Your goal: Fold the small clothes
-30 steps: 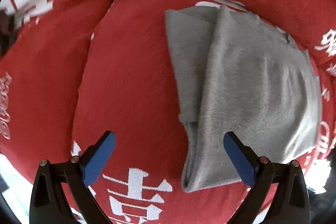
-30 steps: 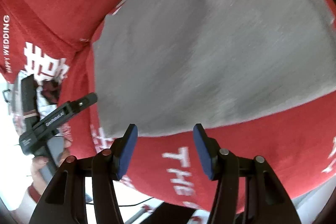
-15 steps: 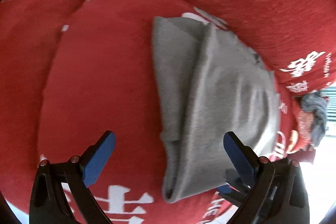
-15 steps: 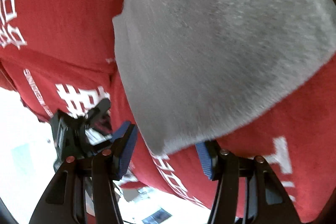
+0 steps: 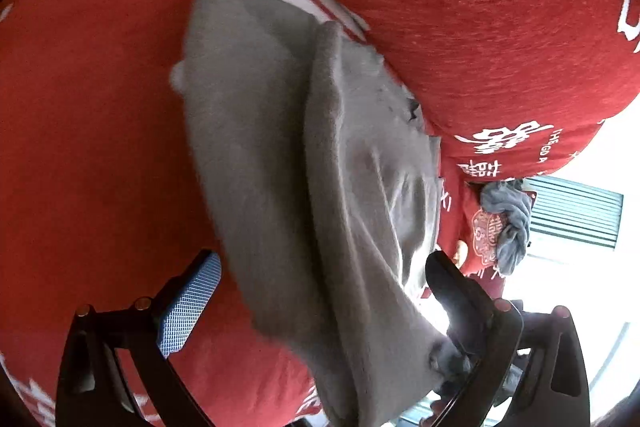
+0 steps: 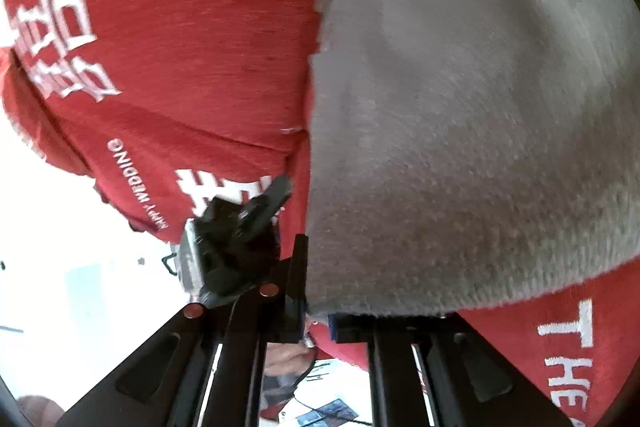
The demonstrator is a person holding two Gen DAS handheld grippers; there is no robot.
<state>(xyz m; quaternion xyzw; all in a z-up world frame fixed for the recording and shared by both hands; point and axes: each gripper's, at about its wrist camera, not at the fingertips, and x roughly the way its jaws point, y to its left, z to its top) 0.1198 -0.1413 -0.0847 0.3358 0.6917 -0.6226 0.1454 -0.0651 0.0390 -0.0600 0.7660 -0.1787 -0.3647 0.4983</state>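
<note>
Grey cloth [image 5: 320, 167] lies on the red sofa cushion [image 5: 100, 127], long way running from lower right to upper left. Right gripper [image 6: 316, 319] pinches its near corner tight. Left gripper [image 5: 320, 291] jaws stand wide open around the cloth's near end.

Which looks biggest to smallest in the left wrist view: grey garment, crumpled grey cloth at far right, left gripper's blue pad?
1. grey garment, by far the largest.
2. crumpled grey cloth and blue pad: similar apparent size. The pad sits much nearer the camera, so no ranking.
</note>
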